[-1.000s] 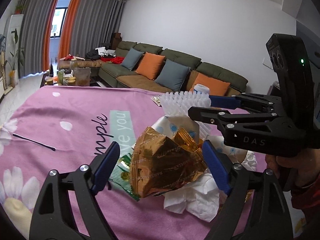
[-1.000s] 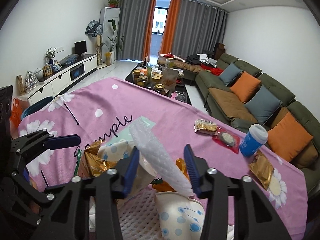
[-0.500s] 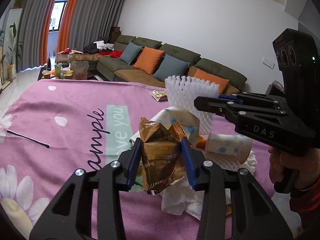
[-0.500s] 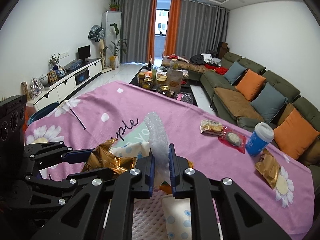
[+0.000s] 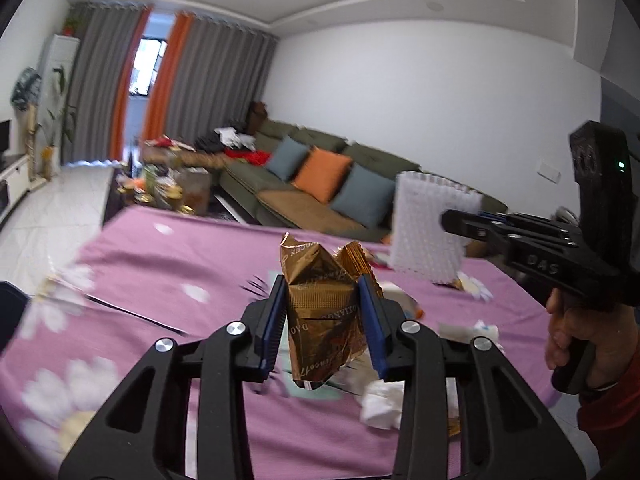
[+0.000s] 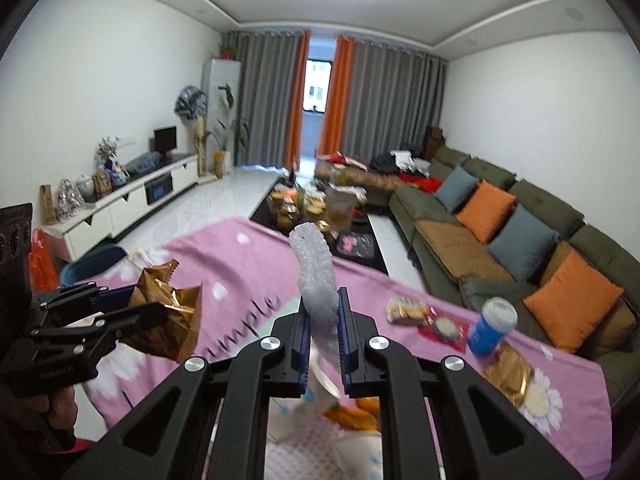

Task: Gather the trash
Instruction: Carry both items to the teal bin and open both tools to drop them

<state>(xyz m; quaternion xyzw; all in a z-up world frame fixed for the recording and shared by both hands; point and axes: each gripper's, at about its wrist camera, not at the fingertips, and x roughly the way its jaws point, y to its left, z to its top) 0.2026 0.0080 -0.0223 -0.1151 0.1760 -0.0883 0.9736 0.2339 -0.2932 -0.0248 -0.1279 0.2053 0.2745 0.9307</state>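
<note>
Pink-clothed bench (image 5: 168, 264): our left hand-held gripper (image 5: 322, 320) grips a wrapper (image 5: 324, 308), right hand-held gripper (image 6: 323, 328) clamps foam net (image 6: 316, 276); tissue (image 5: 380, 404), cup (image 6: 491, 326), snacks (image 6: 406, 309) remain.

The right tool (image 5: 460, 224) carries the raised letters "DAS" on its black body, seen from the left wrist. The pink cloth (image 6: 248, 264) on the desk shows cursive letters ending "mple". The gold wrapper (image 5: 324, 312) has upside-down print, partly "DAO" and "OXIANG"; the rest is unreadable.

Home living room, green sofa (image 6: 520, 220), curtains (image 6: 380, 108), TV cabinet (image 6: 132, 200)
</note>
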